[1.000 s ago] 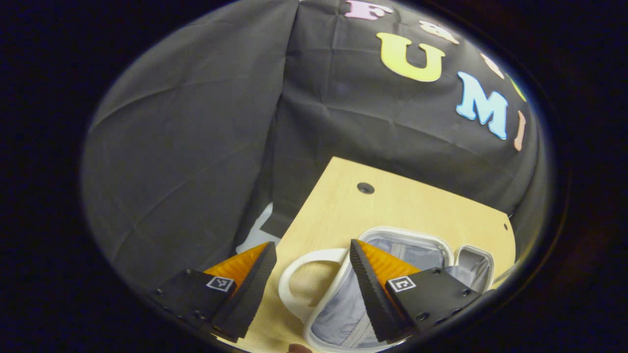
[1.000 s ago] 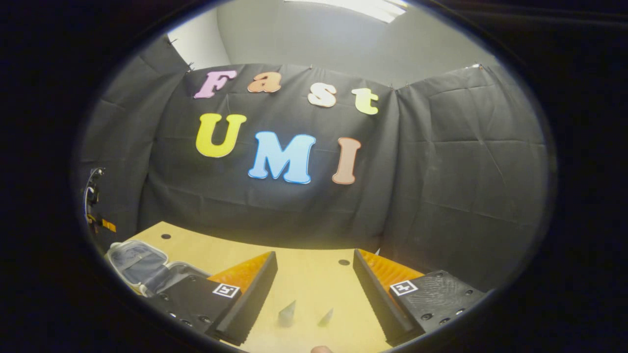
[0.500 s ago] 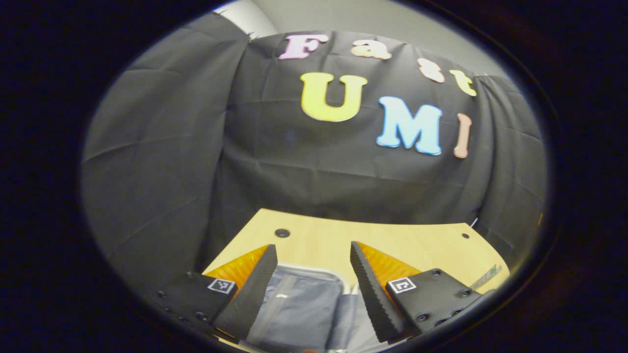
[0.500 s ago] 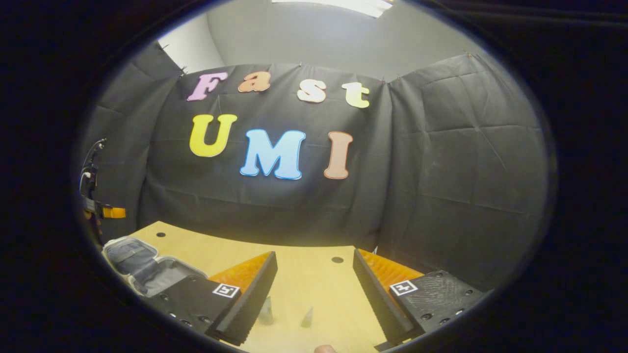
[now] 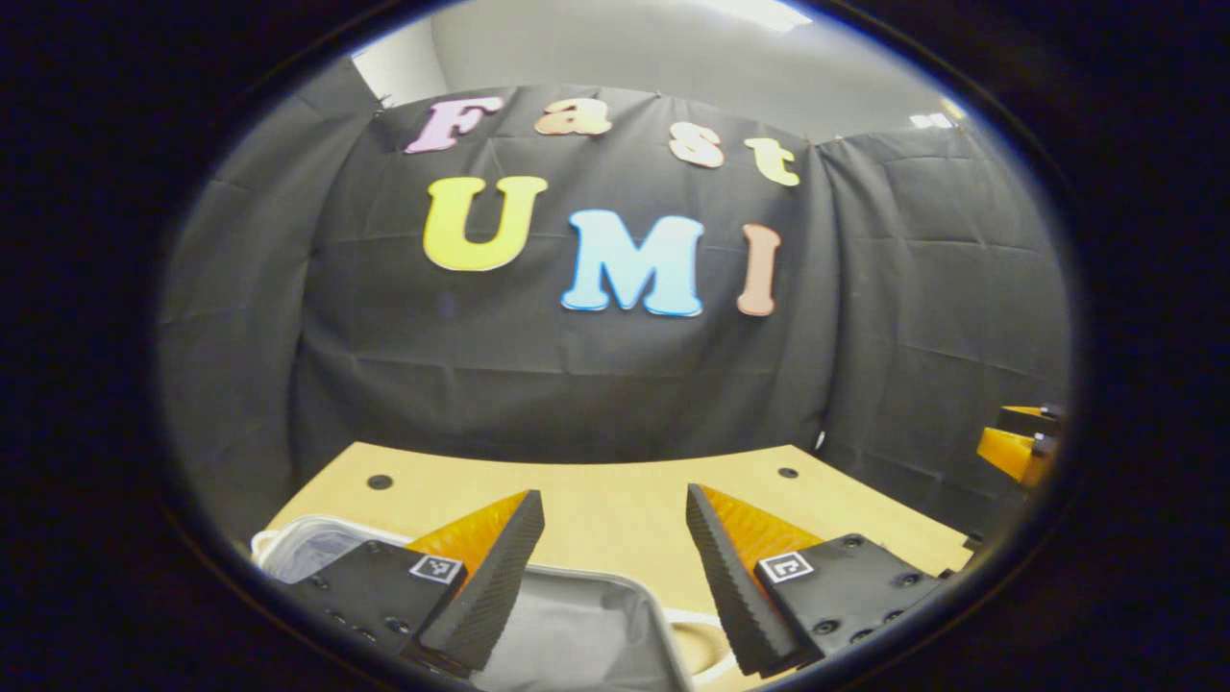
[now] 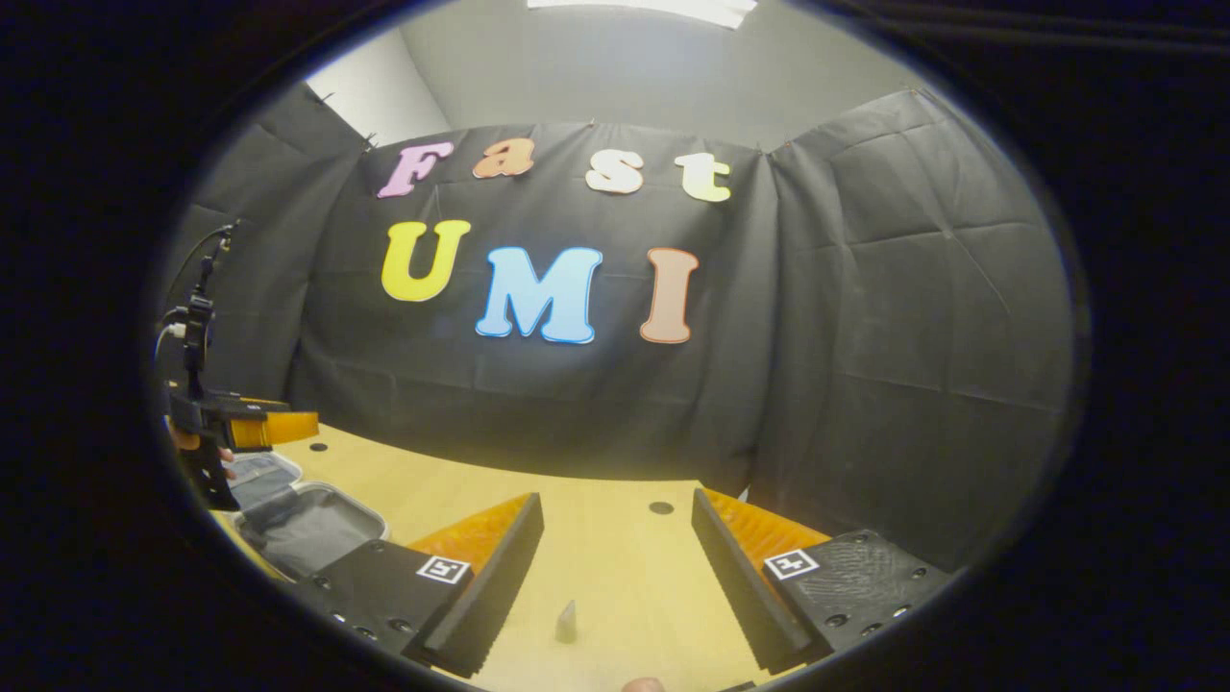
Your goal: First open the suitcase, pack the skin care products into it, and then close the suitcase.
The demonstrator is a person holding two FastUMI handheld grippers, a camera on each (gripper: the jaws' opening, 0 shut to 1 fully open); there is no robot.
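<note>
The suitcase [image 6: 303, 527] lies open on the wooden table [image 6: 596, 567], white-rimmed with grey lining, at the left of the right gripper view. In the left gripper view its lining [image 5: 577, 634] lies just below my left gripper [image 5: 611, 495], which is open and holds nothing. My right gripper [image 6: 615, 497] is open too, above bare table. A small grey pointed tip [image 6: 566, 623], perhaps the end of a tube, stands low between its fingers. The left gripper [image 6: 245, 428], held by a hand, hovers over the suitcase. The right gripper's orange part [image 5: 1019, 447] shows at the far right.
The table [image 5: 615, 490] ends at the black cloth wall behind and to the sides. Small dark holes [image 5: 380, 481] mark its back corners. A cable and clamp [image 6: 197, 317] hang at the left wall.
The left gripper's view has swung up and to the right, from the suitcase handle to the back wall. In the right gripper view one of two grey tips is gone and the left gripper has risen into sight.
</note>
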